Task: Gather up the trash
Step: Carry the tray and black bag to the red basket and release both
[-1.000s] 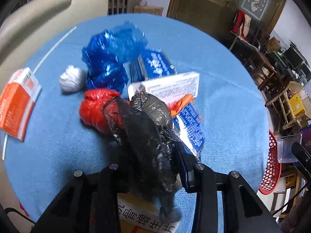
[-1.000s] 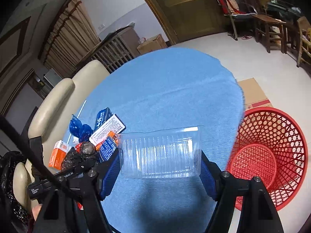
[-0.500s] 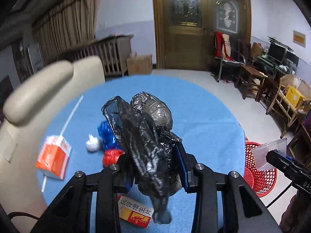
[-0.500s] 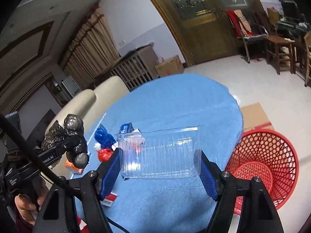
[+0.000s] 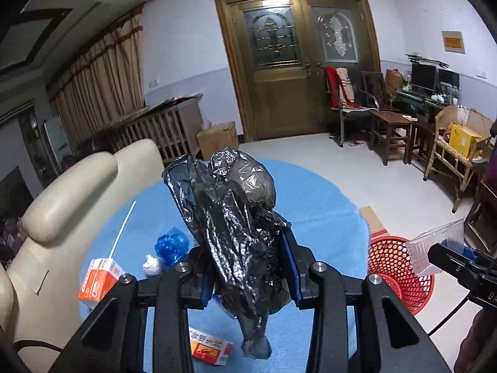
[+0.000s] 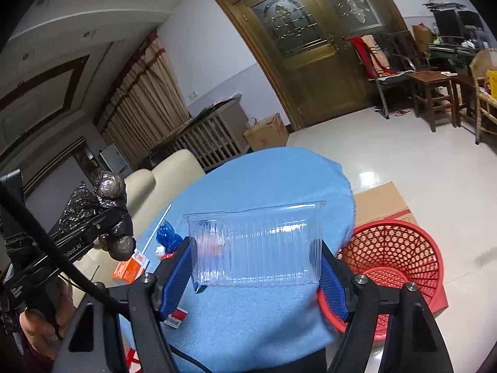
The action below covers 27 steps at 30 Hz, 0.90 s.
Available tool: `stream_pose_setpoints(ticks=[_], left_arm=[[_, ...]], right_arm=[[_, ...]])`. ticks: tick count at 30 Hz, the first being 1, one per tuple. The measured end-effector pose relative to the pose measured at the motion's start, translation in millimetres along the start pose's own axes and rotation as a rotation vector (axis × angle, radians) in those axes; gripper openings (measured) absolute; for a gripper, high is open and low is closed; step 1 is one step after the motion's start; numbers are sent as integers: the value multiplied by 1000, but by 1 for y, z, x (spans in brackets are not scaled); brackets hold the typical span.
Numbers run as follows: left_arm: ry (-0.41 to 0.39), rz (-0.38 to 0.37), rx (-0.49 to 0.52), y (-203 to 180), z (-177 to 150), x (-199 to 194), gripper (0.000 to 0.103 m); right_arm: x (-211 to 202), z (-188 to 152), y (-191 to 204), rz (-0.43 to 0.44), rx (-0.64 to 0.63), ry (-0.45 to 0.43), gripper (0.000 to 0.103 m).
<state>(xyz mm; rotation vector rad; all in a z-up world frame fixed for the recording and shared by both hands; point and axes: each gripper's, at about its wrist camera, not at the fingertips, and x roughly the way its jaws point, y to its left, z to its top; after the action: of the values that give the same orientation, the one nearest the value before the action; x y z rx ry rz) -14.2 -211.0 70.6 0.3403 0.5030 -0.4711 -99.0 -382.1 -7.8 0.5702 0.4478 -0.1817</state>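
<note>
Moved: both my hands have come up off the table [image 5: 326,205]; the litter on it now looks small and far below.
Basket: the red basket [image 6: 400,248] stands on the floor beside the table, where I judge both loads go.
Box: my right gripper [image 6: 257,267] clamps the clear plastic box [image 6: 254,245] by its ends, open side up.
Bag: my left gripper [image 5: 245,267] pinches the crumpled black bag [image 5: 230,217], its tail hanging free.
Left behind: blue wrapper [image 5: 171,246], orange carton [image 5: 99,275].
</note>
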Motion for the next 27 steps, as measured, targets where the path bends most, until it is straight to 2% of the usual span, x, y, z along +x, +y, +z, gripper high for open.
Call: stream_pose_setpoints(ticks=[11,15,19,21,24,27], left_arm=[[10,-63,74,-51,5,4,40],[41,-151,103,-76,5,16,42],[150,-326,119,-103,-5,49,42],[210,-387,122,-119,-12,65,42],[284,-434,149,-145,-20,90,42],[342,-470,176,-166,-27,111,42]], right_arm=[[-26,-7,-49,-21,96,-12,78],[-28,-11,-71,-36,139,-10,78],[-19,-21,-108,-62,227,17,79],[-13,-27,-127,-76,278,36,79],[0,-39,-160,-100,369,74,79],[14,-44,-182,-120,406,104,80]])
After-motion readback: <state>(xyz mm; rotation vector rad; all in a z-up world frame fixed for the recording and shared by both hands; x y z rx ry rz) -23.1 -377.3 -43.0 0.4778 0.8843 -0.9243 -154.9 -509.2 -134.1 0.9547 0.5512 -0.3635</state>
